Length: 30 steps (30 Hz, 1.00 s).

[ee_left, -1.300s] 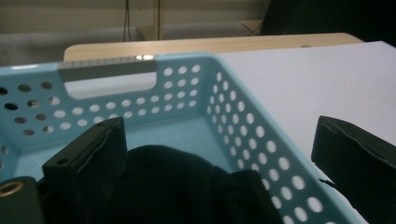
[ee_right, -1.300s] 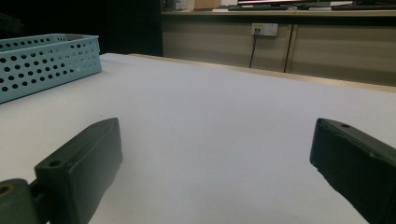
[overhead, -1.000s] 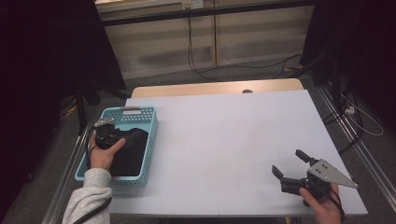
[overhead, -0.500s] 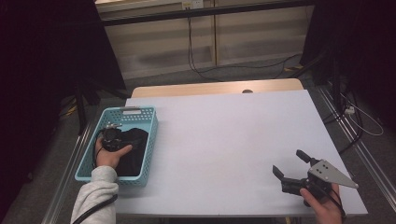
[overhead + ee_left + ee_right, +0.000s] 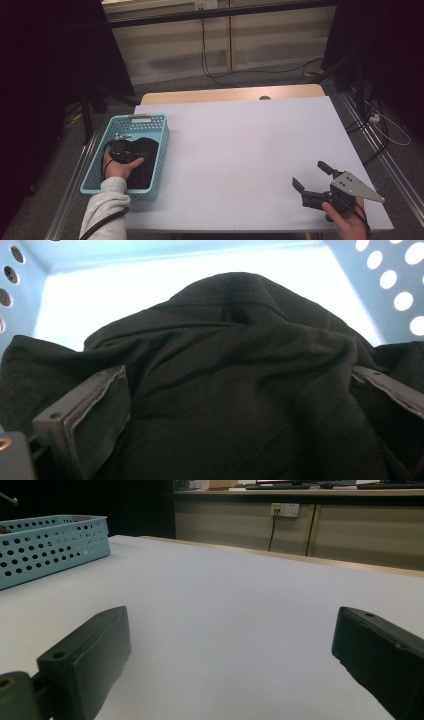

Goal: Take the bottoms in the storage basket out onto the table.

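In the high view, the left tongs (image 5: 121, 148) are down inside the light blue basket (image 5: 150, 125) at the lower left of the frame, pressed into a black cloth (image 5: 142, 165) that lies in it. The right tongs (image 5: 311, 177) sit at the lower right over the white bench (image 5: 240, 150), jaws spread wide and empty.

In the left gripper view, the black cloth (image 5: 235, 385) bulges between the jaws, which stand wide on either side of it, with the basket's (image 5: 400, 285) perforated walls behind.

In the right gripper view, the jaws stand wide apart above the bare bench (image 5: 225, 595); the basket (image 5: 50, 545) is at the upper left.
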Motion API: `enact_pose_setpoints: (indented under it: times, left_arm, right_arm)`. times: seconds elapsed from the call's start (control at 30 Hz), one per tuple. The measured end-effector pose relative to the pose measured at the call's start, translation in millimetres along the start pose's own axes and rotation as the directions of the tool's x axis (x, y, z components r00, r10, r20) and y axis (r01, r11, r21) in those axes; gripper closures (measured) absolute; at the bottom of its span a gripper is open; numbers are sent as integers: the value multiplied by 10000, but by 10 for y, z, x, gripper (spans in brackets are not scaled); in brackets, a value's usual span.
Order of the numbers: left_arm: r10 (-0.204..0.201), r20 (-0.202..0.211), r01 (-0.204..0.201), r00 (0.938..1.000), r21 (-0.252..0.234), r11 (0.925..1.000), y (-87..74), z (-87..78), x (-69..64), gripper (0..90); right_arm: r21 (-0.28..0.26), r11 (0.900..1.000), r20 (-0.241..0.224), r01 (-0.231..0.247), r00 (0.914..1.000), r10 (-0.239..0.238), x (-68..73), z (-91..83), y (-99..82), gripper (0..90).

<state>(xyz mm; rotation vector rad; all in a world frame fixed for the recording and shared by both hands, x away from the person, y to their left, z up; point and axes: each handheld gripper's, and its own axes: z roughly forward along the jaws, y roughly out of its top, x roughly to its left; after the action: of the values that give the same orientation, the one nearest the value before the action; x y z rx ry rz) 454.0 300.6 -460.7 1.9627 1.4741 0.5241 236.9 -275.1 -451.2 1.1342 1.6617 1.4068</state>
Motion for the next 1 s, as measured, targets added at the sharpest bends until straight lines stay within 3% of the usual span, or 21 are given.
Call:
enact_pose_setpoints:
  times: [0.1, 0.17, 0.4, 0.53, 0.57, 0.6, 0.63, 0.67, 0.7, 0.73, 1.0]
  left_arm:
    - [56, 57, -56, 10000, -33, 10000, -7, 4, -18, 20]
    - [9, 199, -9, 9998, -7, 10000, 0, -1, -43, 85]
    - [-121, 133, 119, 9998, 178, 9998, 22, -13, -85, 162]
    - [-209, 154, 205, 9997, 234, 9995, 44, -34, -119, 324]
    - [-288, 294, 281, 9992, 245, 9993, 52, -43, -128, 389]
    - [-323, 435, 312, 9985, 251, 9992, 55, -45, -139, 389]
    - [-329, 549, 315, 9980, 255, 9992, 58, -46, -146, 465]
    - [-446, 643, 430, 9969, 266, 9987, 61, -49, -155, 465]
    - [-753, 894, 734, 9931, 246, 9970, 64, -47, -165, 538]
    - [-753, 894, 734, 9931, 246, 9970, 64, -47, -165, 564]
    - [-921, 1399, 874, 9859, 391, 9954, 70, -46, -163, 671]
  right_arm:
    - [16, 10000, -1, 35, 10000, -35, -4, -3, -1, 15]
    - [66, 10000, -17, 17, 10000, -17, 0, 4, -4, 15]
    - [50, 10000, 16, 11, 10000, -11, 7, 7, 2, 15]
    - [45, 10000, 13, 6, 10000, -7, 6, 11, 3, 15]
    - [57, 10000, 47, -2, 10000, 2, 9, 16, 3, 16]
    - [57, 10000, 47, -2, 10000, 2, 9, 16, 3, 16]
    - [60, 10000, 33, -21, 10000, 20, 9, 18, 3, 16]
    - [60, 10000, 33, -21, 10000, 20, 9, 18, 3, 16]
    - [60, 10000, 17, 4, 10000, -4, 9, 19, 4, 16]
    - [60, 10000, 17, 4, 10000, -4, 9, 19, 4, 16]
    - [72, 10000, -4, 43, 10000, -43, 14, 25, 6, 16]
